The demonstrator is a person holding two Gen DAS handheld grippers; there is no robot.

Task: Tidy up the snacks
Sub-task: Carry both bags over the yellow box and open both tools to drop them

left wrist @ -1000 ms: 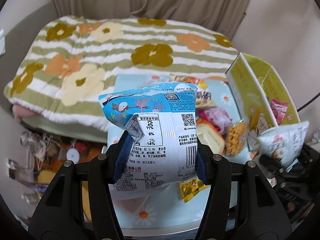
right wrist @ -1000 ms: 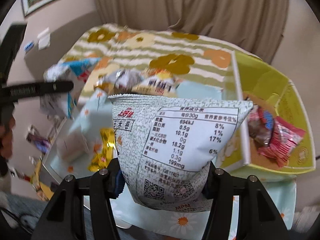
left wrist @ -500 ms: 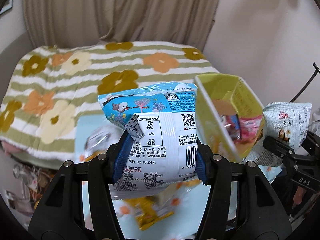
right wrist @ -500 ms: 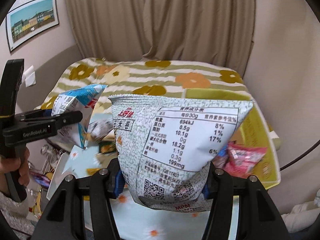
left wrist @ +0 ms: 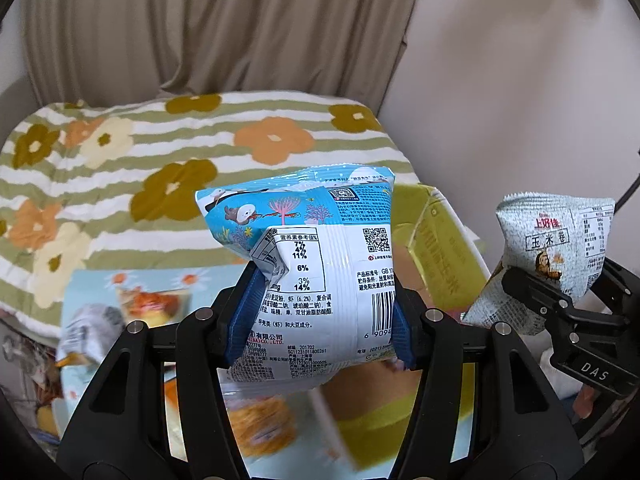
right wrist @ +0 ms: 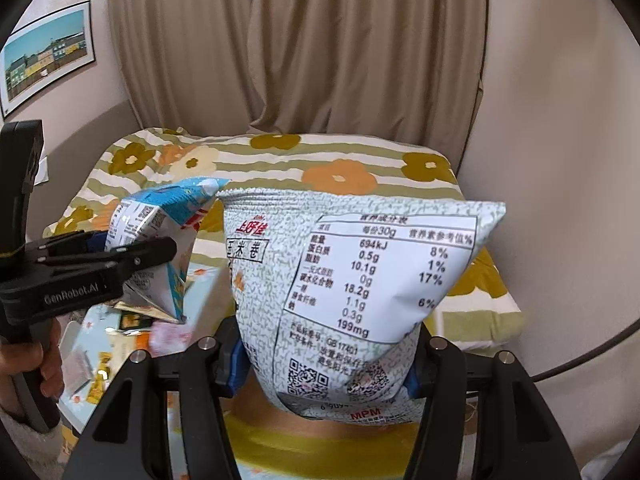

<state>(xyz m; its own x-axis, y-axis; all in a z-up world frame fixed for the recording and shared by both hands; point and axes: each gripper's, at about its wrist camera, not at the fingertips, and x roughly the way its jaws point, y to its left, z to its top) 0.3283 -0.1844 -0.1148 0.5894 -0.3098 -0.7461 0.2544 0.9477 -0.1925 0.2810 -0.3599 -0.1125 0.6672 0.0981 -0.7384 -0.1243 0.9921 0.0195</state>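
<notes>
The coming move turns on where the yellow box (left wrist: 444,248) lies from each hand-held gripper: it sits low and just to the right of the left hand-held gripper (left wrist: 320,312), its open top facing up, one long wall running away from the camera, and its near yellow wall shows as a blurred band right under the right hand-held gripper (right wrist: 328,364). By my judgement the right one is the nearer to the opening, almost above it, while the left one has to travel sideways to the right. The left hand-held gripper is clamped on the blue snack bag (left wrist: 308,264), which stands upright between the blue pads with its long axis up and down; the right hand-held gripper is clamped on the grey-green snack bag (right wrist: 352,280), also upright and wider at the top. Both bags hang in the air over the bench (left wrist: 96,288), with the flowered bed (left wrist: 120,168) behind. Compared with a second ago, both hands have swung toward the box and risen a little: the loose snacks on the bench have slid out of the centre of both views, the box has come close, and each grip is unchanged.
</notes>
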